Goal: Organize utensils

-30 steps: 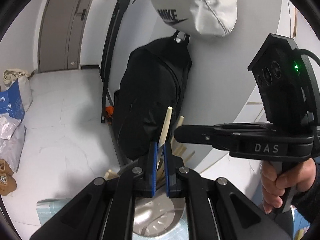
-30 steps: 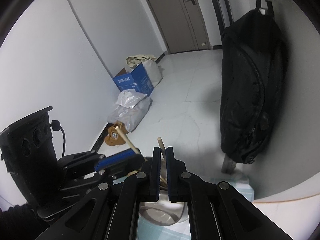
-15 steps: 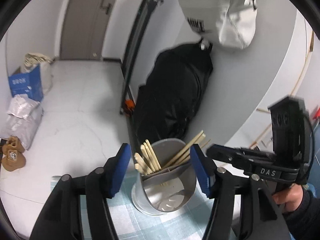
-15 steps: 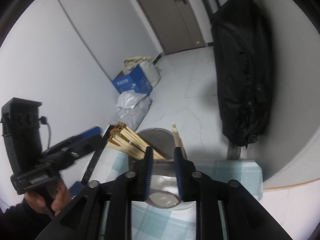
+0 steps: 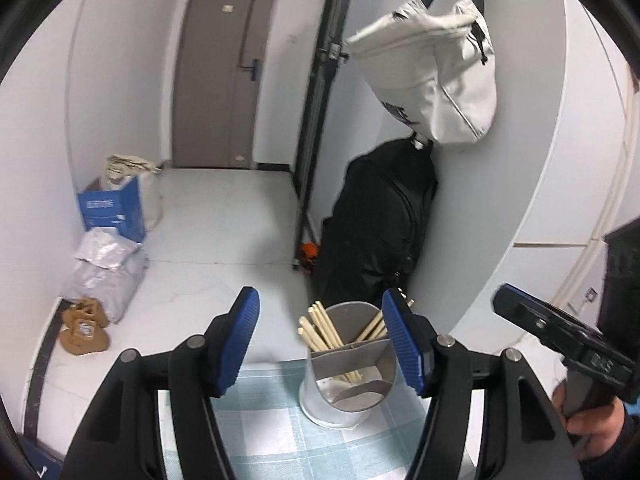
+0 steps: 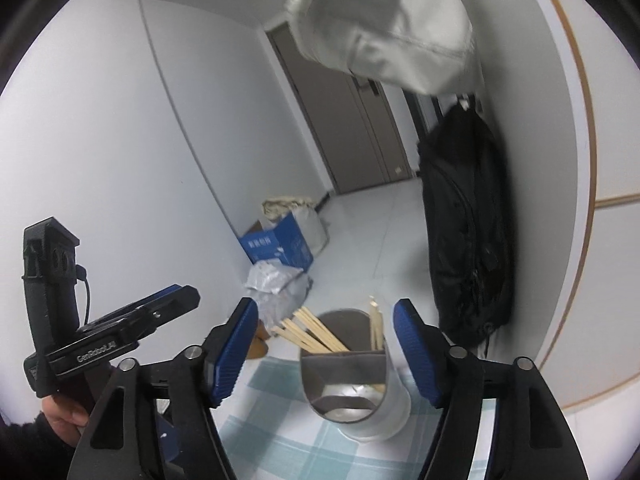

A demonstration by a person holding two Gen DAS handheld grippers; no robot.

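Both grippers' jaws opening, empty: left gripper (image 5: 320, 340), right gripper (image 6: 326, 346); chopsticks (image 5: 320, 330) in holder (image 5: 344, 400).

Both hand-held grippers (image 5: 320, 338) (image 6: 324, 344) opening, empty

So the utensil holder (image 5: 347, 364) sits on the checked cloth (image 5: 280, 432), chopsticks (image 5: 320, 330) standing in its compartments and leaning out. Right behind the holder is a backpack (image 5: 380, 224) against the wall, with a bag (image 5: 436, 80) hanging above it. Off to the holder's left on the floor: a box (image 5: 112, 210), a foil bag (image 5: 106, 264) and slippers (image 5: 84, 326).
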